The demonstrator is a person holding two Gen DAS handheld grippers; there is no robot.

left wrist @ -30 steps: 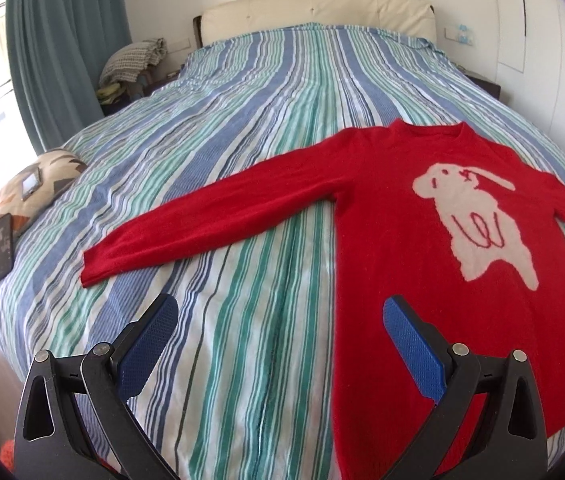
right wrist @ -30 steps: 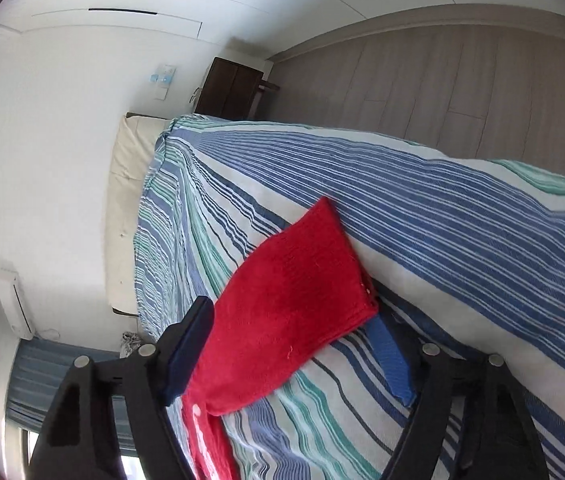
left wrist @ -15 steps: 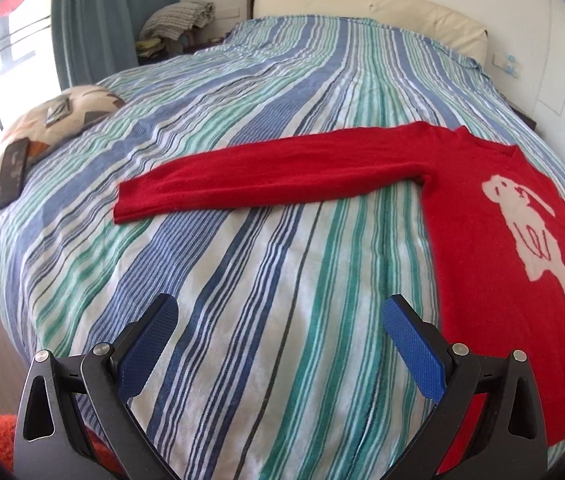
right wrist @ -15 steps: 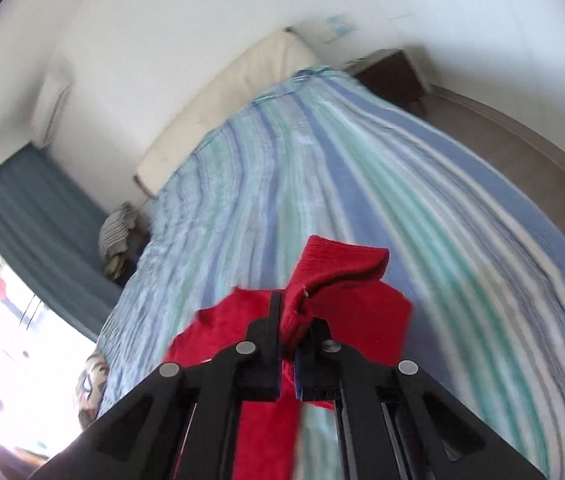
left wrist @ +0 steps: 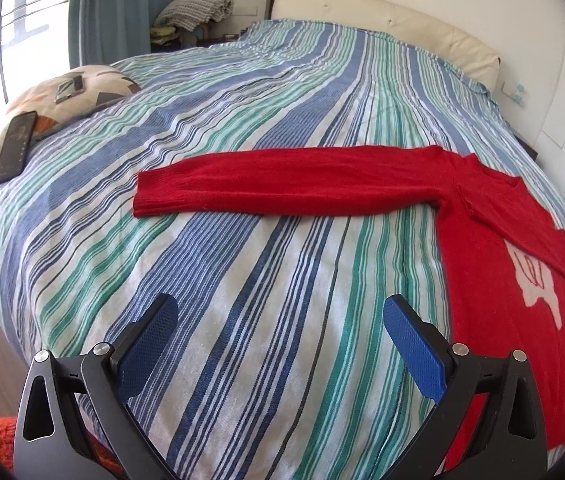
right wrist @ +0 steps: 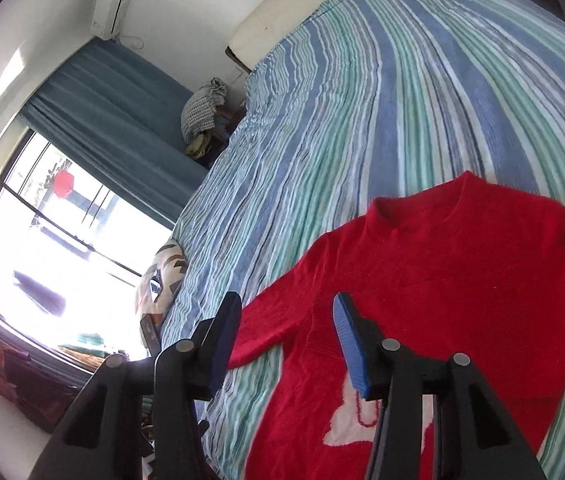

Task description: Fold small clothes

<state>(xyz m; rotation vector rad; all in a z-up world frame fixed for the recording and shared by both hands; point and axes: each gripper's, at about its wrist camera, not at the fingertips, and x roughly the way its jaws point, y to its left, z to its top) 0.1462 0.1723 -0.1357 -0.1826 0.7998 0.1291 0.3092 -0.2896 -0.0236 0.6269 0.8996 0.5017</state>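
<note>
A small red sweater with a white animal print lies on the striped bed. Its left sleeve stretches flat toward the left. Its right sleeve lies folded across the chest, over part of the print. My left gripper is open and empty, above the bedspread short of the left sleeve. In the right wrist view my right gripper is open and empty above the sweater, near its chest and left armpit.
A patterned pillow with a phone and a small device lies at the bed's left edge. A cream headboard, blue curtain and window stand behind. A pile of folded laundry sits beside the bed.
My right gripper carried the right sleeve over the chest, let it go and opened. My left gripper swung left, so the left sleeve now lies ahead of it.
</note>
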